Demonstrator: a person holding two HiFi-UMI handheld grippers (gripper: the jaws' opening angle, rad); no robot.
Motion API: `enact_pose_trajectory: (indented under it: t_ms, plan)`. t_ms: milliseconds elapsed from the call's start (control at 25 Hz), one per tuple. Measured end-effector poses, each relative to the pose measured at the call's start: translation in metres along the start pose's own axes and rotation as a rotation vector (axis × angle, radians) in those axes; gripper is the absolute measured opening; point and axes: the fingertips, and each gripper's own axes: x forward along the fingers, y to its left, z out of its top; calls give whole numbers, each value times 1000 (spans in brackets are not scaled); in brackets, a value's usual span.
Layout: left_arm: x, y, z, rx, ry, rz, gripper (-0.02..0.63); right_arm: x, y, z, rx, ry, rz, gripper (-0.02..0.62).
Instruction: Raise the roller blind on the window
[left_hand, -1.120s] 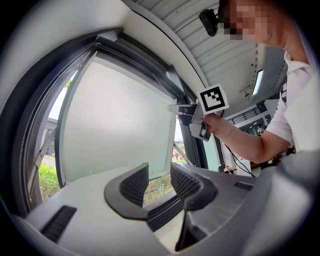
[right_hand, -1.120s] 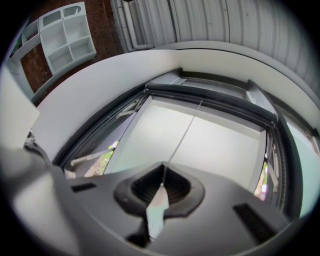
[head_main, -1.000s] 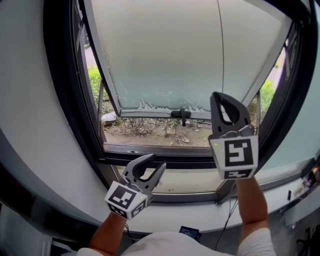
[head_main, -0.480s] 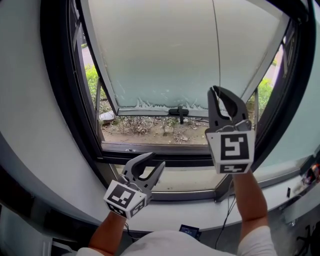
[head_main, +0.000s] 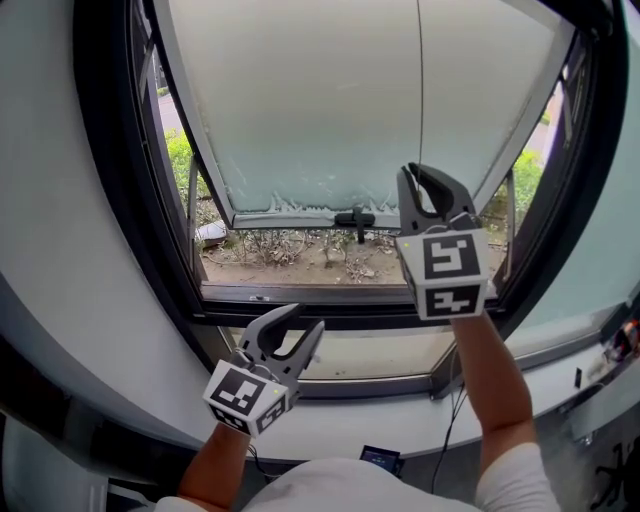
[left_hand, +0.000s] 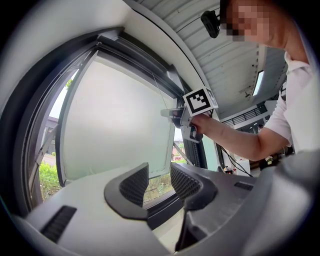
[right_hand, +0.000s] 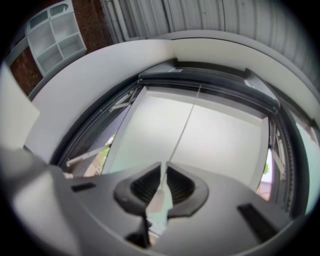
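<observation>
A thin pull cord hangs down in front of the pale frosted window panel. My right gripper is raised in front of the window, right of centre, and is shut on this cord. In the right gripper view the cord runs down into the closed jaws, and a pale flat end shows at the right gripper. My left gripper is held low at the sill, open and with nothing in it. In the left gripper view the left gripper faces the window, and the right gripper shows up ahead.
The dark window frame surrounds a sash tilted outward, with a black handle at its lower edge. Bare soil and green plants lie outside below it. A black cable hangs off the white sill at lower right.
My right gripper has shifted left across the window with the cord still in its jaws, and the cord has swung left with it. The left gripper has stayed where it was.
</observation>
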Motion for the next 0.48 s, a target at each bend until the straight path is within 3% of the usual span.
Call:
enact_pose_trajectory:
  t_ms: [160,480]
  plan:
    - [-3,3,-1,-6,2,12,152,10,5,-7,4,28,14,37]
    - [-6,8,-4,-7,9,16,152,17,13,-16,0,51,32,123]
